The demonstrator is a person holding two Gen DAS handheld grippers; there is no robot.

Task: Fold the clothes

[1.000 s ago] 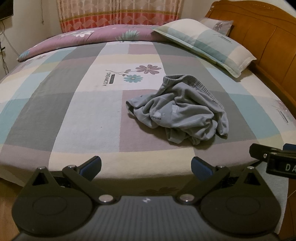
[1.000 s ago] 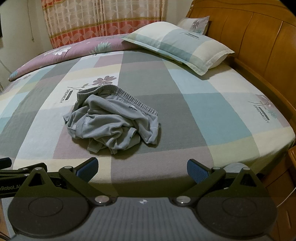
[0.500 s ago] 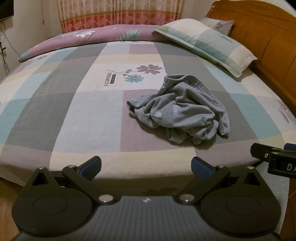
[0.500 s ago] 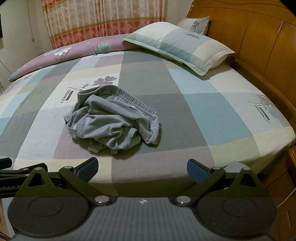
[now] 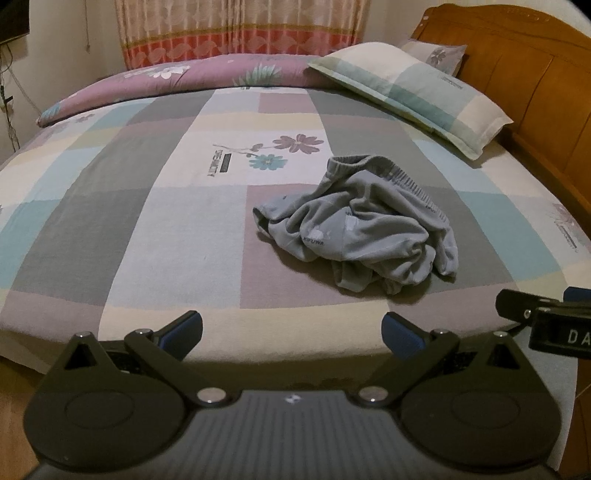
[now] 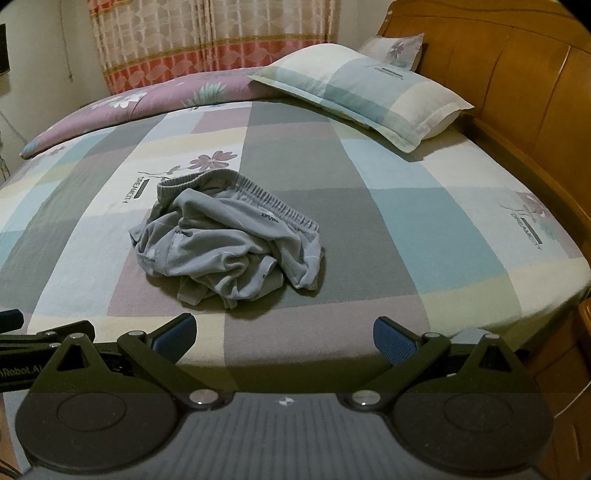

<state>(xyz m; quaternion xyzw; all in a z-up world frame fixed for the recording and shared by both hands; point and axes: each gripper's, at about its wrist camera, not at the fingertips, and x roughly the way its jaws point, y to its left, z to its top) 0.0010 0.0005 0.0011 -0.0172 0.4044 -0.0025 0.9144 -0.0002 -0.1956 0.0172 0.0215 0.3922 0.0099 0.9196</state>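
A crumpled pair of grey shorts point(image 5: 365, 229) with an elastic waistband lies in a heap on the checked bedsheet point(image 5: 147, 229), near the bed's front edge. In the right wrist view the grey shorts point(image 6: 229, 243) sit left of centre. My left gripper point(image 5: 291, 332) hangs open over the front edge of the bed, short of the shorts, with nothing between its blue pads. My right gripper point(image 6: 282, 334) is likewise open and empty at the bed's edge. Part of the right gripper point(image 5: 546, 321) shows at the right edge of the left wrist view.
A checked pillow point(image 5: 410, 88) lies at the back right against the wooden headboard point(image 5: 517, 85). A rolled purple flowered quilt point(image 5: 166, 81) runs along the far side under a patterned curtain point(image 5: 240, 29). Wooden floor point(image 5: 14, 387) shows at lower left.
Both grippers have edged slightly closer to the bed; the shorts have not moved and both grippers stay open.
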